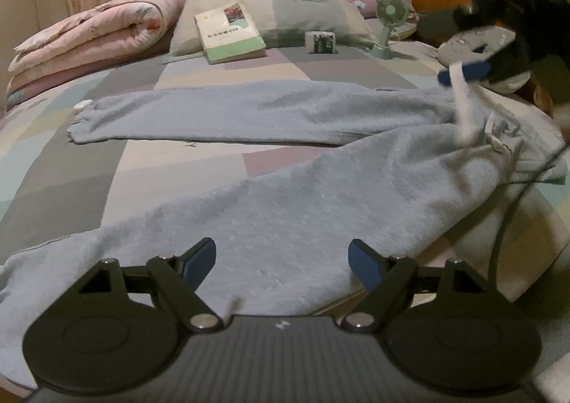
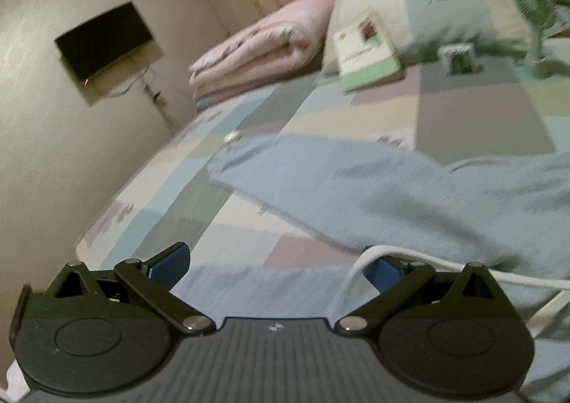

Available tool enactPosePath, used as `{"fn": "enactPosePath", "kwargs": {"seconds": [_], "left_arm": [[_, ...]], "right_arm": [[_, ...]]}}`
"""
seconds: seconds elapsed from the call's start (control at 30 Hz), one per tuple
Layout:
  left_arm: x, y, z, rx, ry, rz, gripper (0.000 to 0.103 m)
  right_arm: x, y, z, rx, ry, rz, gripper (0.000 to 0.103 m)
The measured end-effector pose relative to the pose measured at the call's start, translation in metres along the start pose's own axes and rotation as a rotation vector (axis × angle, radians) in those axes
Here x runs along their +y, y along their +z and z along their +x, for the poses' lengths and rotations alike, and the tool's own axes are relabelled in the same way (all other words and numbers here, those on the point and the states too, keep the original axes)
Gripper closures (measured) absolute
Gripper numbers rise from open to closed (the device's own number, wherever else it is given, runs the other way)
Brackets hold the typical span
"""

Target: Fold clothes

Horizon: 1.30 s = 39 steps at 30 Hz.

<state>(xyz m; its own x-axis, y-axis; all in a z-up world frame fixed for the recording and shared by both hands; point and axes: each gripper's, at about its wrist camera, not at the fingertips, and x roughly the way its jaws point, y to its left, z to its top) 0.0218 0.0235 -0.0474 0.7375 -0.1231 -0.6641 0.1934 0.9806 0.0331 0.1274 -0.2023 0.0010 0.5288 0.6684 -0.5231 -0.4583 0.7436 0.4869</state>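
Light-blue fleece trousers (image 1: 285,196) are seen spread across a patchwork bedsheet (image 1: 89,168), the two legs splayed apart in a V: one leg (image 1: 228,111) lies crosswise toward 10 o'clock in the left wrist view, the other runs down toward 6 o'clock, beneath the left gripper (image 1: 282,260). That gripper's blue pads are held wide apart, with nothing between them, above the nearer leg.

The right gripper (image 2: 276,267) is likewise shown spread; in its blurred own view a white drawstring (image 2: 359,267) is draped over its right finger, and in the left wrist view the cord hangs by the blue pads at 2 o'clock, over the waistband end. Whether the cord is pinched cannot be told.

The garment lies unfolded, so a laying-out or leg-to-leg stage is judged to be in hand. The next move is judged to call for one leg to be gripped at cuff and waist and carried over onto the other, edges matched.

A book (image 1: 229,31), a small fan (image 1: 390,24) and a rolled pink quilt (image 1: 92,36) are seen at 12 o'clock.
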Motion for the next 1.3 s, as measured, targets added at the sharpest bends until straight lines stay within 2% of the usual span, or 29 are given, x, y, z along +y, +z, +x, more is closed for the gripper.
{"fn": "enactPosePath", "kwargs": {"seconds": [0.33,0.5,0.6,0.73,0.8,0.93,1.03,1.13,1.3], "left_arm": [[0.006,-0.002,-0.007,-0.010,0.020,-0.002,0.021],[0.007,-0.003,-0.009,-0.011,0.026,0.005,0.019],[0.002,-0.003,-0.009,-0.007,0.014,0.028,0.018],[-0.012,-0.001,-0.010,-0.006,-0.022,0.082,0.018],[-0.020,0.001,-0.011,-0.002,-0.050,0.110,0.018],[-0.041,0.003,-0.010,0.015,-0.143,0.175,0.018],[-0.059,0.003,-0.008,0.043,-0.201,0.196,0.017],[-0.070,-0.001,-0.007,0.073,-0.216,0.215,0.017],[-0.085,-0.008,0.000,0.130,-0.238,0.229,0.017]], "right_arm": [[0.023,-0.030,0.048,0.169,0.033,0.042,0.000],[0.019,-0.047,0.035,0.154,-0.022,0.070,0.000],[0.016,-0.060,0.009,0.112,-0.102,0.056,0.000],[0.013,-0.084,-0.036,0.059,-0.284,-0.042,0.000],[0.005,-0.098,-0.055,0.066,-0.368,-0.065,0.000],[-0.030,-0.117,-0.065,0.131,-0.512,-0.024,0.000],[-0.052,-0.127,-0.063,0.153,-0.552,0.014,0.000],[-0.065,-0.134,-0.058,0.163,-0.579,0.052,0.000],[-0.058,-0.143,-0.050,0.189,-0.624,-0.040,0.000]]}}
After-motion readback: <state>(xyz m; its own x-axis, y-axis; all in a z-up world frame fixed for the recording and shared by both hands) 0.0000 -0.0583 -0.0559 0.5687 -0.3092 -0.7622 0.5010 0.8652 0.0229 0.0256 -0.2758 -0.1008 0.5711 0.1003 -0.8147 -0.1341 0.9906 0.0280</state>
